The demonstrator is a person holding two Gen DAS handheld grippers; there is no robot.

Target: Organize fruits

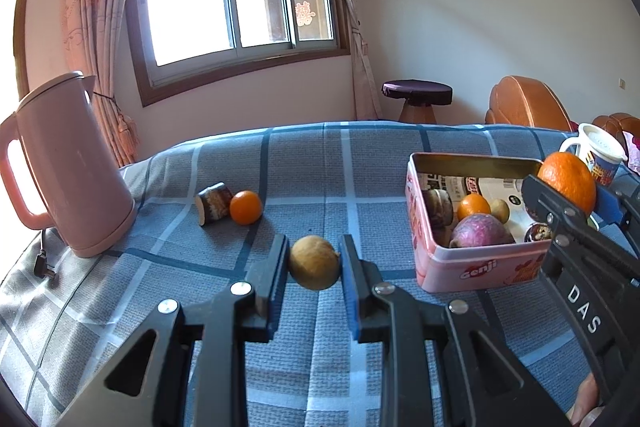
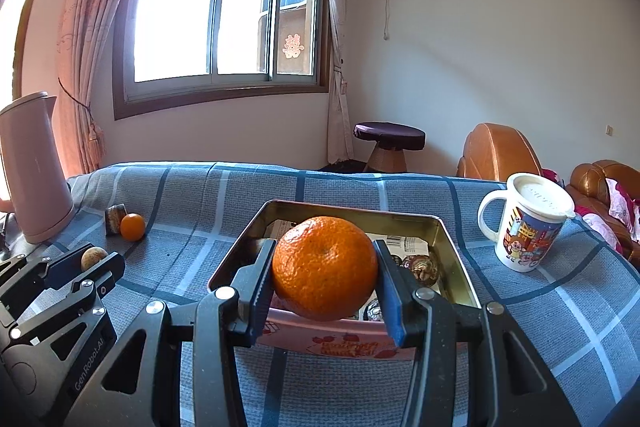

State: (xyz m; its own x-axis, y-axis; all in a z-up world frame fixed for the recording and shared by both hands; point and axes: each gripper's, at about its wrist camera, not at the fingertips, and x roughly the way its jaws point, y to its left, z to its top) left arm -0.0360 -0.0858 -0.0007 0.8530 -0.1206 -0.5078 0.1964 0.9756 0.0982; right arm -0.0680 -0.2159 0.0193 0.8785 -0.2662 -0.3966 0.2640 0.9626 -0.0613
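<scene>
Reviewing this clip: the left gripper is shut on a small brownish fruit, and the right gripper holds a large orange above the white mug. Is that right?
Not quite. The right gripper holds the large orange above the open pink tin, not the white mug, which stands apart to the tin's right. The right wrist view shows this. The left gripper is indeed shut on the small brownish fruit.

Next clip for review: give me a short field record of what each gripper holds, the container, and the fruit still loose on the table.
left gripper: shut on small tan-brown round fruit, over the cloth
right gripper: shut on large orange, above the tin's near edge
container: pink rectangular metal tin, open, already holding several fruits
loose on blue checked tablecloth: small orange beside a dark cut chunk
other items: pink electric kettle, lidded printed mug
</scene>
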